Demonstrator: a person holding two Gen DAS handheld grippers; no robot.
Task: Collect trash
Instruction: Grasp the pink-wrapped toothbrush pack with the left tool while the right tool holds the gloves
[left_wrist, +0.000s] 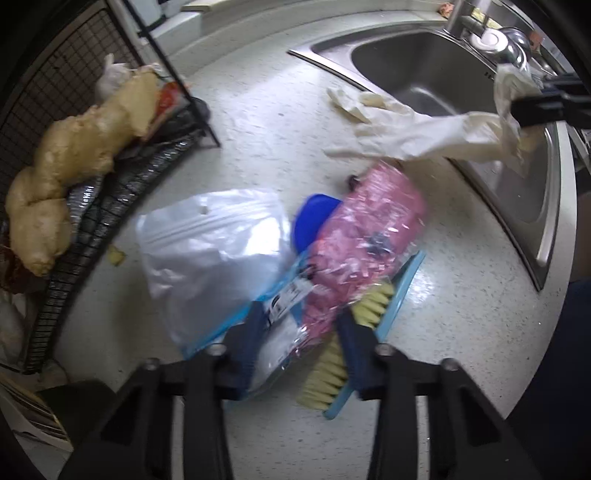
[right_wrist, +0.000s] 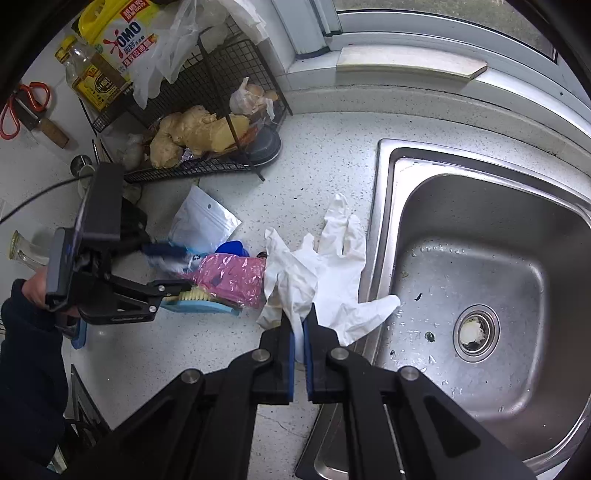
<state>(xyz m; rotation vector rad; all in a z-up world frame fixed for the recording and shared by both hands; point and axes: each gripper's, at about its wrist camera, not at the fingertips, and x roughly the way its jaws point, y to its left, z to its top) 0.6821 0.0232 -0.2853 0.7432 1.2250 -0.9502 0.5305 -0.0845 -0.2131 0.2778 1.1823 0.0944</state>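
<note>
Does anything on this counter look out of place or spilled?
Yes. A scrub brush lies buried under a pink plastic packet and a clear zip bag. A yellow crumb sits beside the wire rack.

**What I count on the counter**

I count two white gloves (right_wrist: 325, 266), one pink plastic packet (left_wrist: 365, 240), one clear zip bag (left_wrist: 210, 251), one blue lid (left_wrist: 314, 221) and one scrub brush (left_wrist: 369, 306). In the one wire rack (right_wrist: 207, 74) lies one big ginger root (right_wrist: 192, 134). Behind it stand one yellow detergent bag (right_wrist: 118, 37) and one oil bottle (right_wrist: 90, 77). One sink (right_wrist: 480, 258), one pair of scissors (right_wrist: 26, 107).
</note>
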